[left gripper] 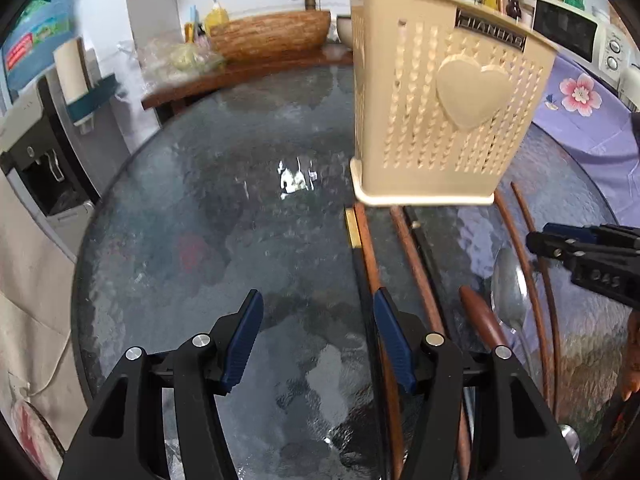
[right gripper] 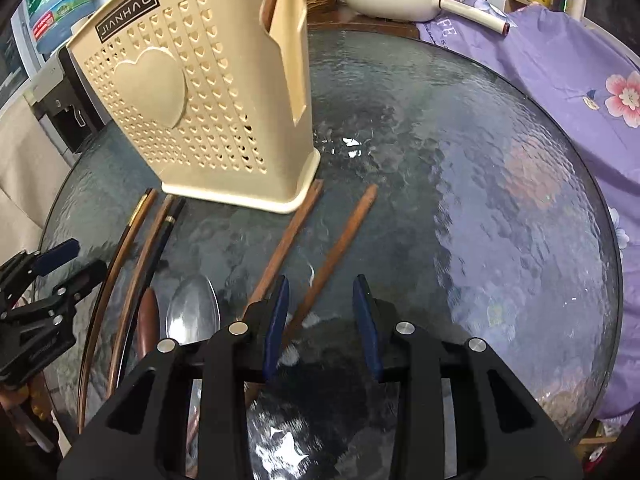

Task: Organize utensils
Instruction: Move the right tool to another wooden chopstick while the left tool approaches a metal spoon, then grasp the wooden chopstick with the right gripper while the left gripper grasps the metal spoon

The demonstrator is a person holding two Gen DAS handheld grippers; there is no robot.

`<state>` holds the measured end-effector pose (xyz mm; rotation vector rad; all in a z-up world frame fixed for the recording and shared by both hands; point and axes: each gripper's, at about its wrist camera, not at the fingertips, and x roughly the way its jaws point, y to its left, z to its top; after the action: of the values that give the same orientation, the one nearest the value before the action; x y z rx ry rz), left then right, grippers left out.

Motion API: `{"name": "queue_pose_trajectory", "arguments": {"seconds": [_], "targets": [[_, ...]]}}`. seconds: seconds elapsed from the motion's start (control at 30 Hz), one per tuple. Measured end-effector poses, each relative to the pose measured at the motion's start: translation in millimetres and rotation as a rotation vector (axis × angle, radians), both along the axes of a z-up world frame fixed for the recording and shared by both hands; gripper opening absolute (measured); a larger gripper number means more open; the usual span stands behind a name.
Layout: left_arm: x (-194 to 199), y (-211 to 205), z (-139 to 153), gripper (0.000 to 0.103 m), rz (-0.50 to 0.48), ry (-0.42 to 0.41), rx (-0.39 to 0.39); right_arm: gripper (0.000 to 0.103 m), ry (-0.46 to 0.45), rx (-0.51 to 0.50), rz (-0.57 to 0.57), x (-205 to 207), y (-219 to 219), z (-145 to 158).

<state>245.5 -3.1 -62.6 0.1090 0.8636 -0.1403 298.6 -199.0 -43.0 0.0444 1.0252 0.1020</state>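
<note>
I see a round table point(right gripper: 480, 200) of rippled, glossy dark glass. At twelve o'clock from my left hand-held gripper point(left gripper: 318, 336) stands the utensil holder point(left gripper: 440, 100), upright: cream plastic, boxy, its walls perforated with small heart-shaped holes and a raised smooth heart on the front. In front of its base lie the utensils, flat on the glass: slim wooden chopsticks point(right gripper: 336, 244), reddish-brown and square-tipped, two of them fanning out toward one o'clock in the right wrist view, with darker, gold-banded ones point(right gripper: 136, 232) at about ten o'clock. A polished metal spoon point(right gripper: 194, 312) lies beside a rounded wooden handle point(right gripper: 147, 320).

My left hand-held gripper tilts down over bare glass, its ribbed blue pads moderately spread and gripping nothing. My right hand-held gripper point(right gripper: 322, 320) also pitches steeply down; its jaws stand partly apart, one brown chopstick passing between the pads, and I cannot tell that either pad touches it.
</note>
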Motion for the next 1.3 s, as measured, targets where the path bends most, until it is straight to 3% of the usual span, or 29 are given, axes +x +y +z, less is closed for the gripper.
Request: {"name": "queue_pose_trajectory", "arguments": {"seconds": [0.2, 0.3, 0.53, 0.8, 0.9, 1.13, 1.3], "targets": [[-14.4, -28.2, 19.4, 0.056, -0.097, -0.026, -0.062, 0.015, -0.003, -0.029, -0.018, 10.6, 1.4, -0.9], [-17.8, -52.2, 20.0, 0.056, -0.16, -0.032, -0.027, 0.013, -0.003, -0.004, -0.017, 11.9, -4.8, -1.2], [-17.9, -78.4, 11.6, 0.057, -0.176, -0.003, 0.001, 0.012, -0.006, 0.079, -0.054, 13.8, -28.6, -2.5], [-22.7, -107.8, 4.0, 0.057, -0.178, -0.018, 0.111, 0.012, -0.019, 0.125, -0.053, 8.8, -35.2, -3.0], [-23.9, -113.7, 3.2, 0.057, -0.185, 0.0, 0.09, 0.012, -0.022, 0.133, -0.044, 3.4, -35.9, -2.8], [-24.3, -132.1, -3.7, 0.057, -0.175, 0.005, 0.152, 0.012, -0.027, 0.145, -0.027, 2.4, -44.6, -5.0], [-16.1, -136.3, -9.9, 0.058, -0.183, 0.043, 0.141, 0.012, -0.024, 0.142, -0.014, 3.1, -45.8, -5.7]]}}
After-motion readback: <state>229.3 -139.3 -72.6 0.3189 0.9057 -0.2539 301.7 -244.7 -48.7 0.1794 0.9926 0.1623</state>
